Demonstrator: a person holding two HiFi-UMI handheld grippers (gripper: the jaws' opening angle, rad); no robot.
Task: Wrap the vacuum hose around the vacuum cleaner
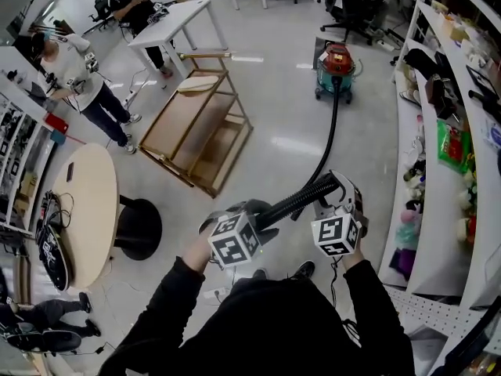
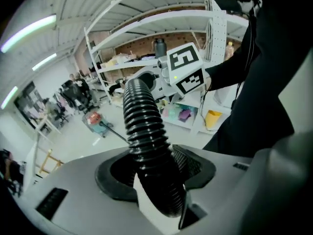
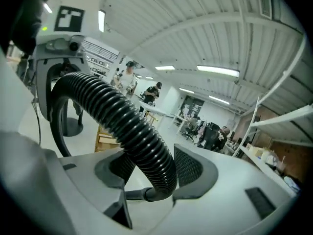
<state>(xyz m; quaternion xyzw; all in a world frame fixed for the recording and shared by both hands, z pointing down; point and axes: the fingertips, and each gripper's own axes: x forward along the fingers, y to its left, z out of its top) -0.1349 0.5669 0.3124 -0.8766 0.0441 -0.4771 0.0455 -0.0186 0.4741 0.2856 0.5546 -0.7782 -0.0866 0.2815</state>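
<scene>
Running from one red-topped vacuum [image 1: 337,67] across the floor [image 1: 290,143], one black ribbed hose [image 1: 300,199] rises to the person. Two grippers, both on its near end: left hand-held gripper [image 1: 256,211] pinches the hose; right hand-held gripper [image 1: 338,189] pinches it just beside, on the vacuum's side. Vacuum stands well apart, near shelving [image 1: 438,210]. One wooden frame [image 1: 200,135] lies left of the hose.

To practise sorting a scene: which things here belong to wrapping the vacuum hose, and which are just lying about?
Job: vacuum hose, vacuum cleaner, left tongs, right tongs.
Lying about: wooden rack, round table, white desk, shelves.
</scene>
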